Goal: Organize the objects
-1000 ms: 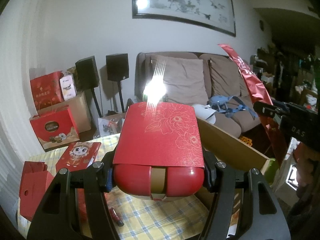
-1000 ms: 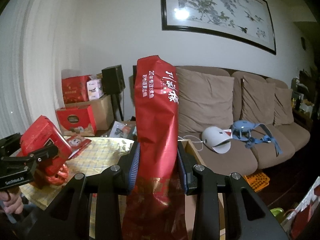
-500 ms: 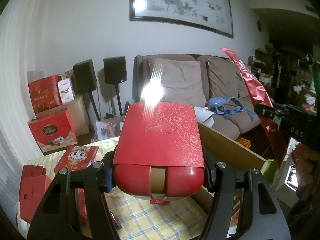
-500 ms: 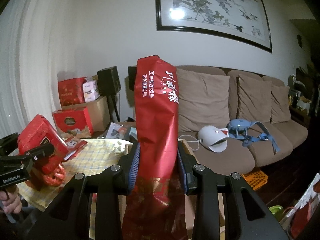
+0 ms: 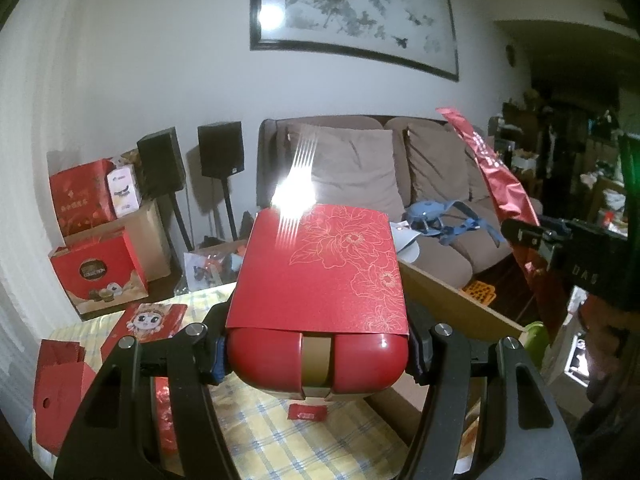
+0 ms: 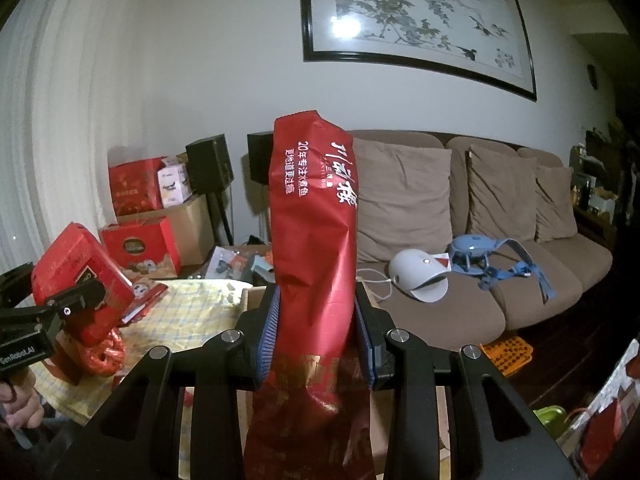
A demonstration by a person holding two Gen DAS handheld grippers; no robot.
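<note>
Both tongs are loaded above the checked table (image 5: pixel 280 436): the left gripper (image 5: pixel 316 354) is clamped on a red gift box (image 5: pixel 320 276), the right gripper (image 6: pixel 316 330) on a red foil bag (image 6: pixel 312 240), so each is best lowered level into the cardboard box (image 5: pixel 452 300) before any release.

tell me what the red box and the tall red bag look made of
Box: likely glossy plastic or lacquered tin, given the rounded corners and sharp highlights; its sleeve looks like satin card with gold-line flowers.
Bag: probably thin metallised film, creased and softly shiny.
</note>
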